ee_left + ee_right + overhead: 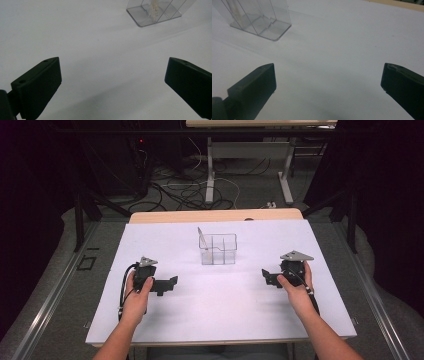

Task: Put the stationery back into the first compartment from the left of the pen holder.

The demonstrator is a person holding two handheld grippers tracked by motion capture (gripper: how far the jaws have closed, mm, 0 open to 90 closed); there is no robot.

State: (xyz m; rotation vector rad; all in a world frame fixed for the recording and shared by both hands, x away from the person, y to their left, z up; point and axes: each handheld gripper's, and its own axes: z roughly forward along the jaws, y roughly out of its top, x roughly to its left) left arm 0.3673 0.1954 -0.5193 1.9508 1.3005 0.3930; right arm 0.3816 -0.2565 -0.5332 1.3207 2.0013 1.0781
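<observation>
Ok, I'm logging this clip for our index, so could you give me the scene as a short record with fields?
surface: white table top
object: clear plastic divided organizer box, mid-table, upright
contents: a pale slim item in one compartment, kind unclear
left gripper: open, holds nothing, left of the box
right gripper: open, holds nothing, right of the box
contact: neither gripper touches the box

A white sheet covers the table, with a strip of bare wooden edge showing along the far side. Beyond it, black cables lie tangled on the grey floor around the white legs of another table. Dark curtains hang at the sides.
</observation>
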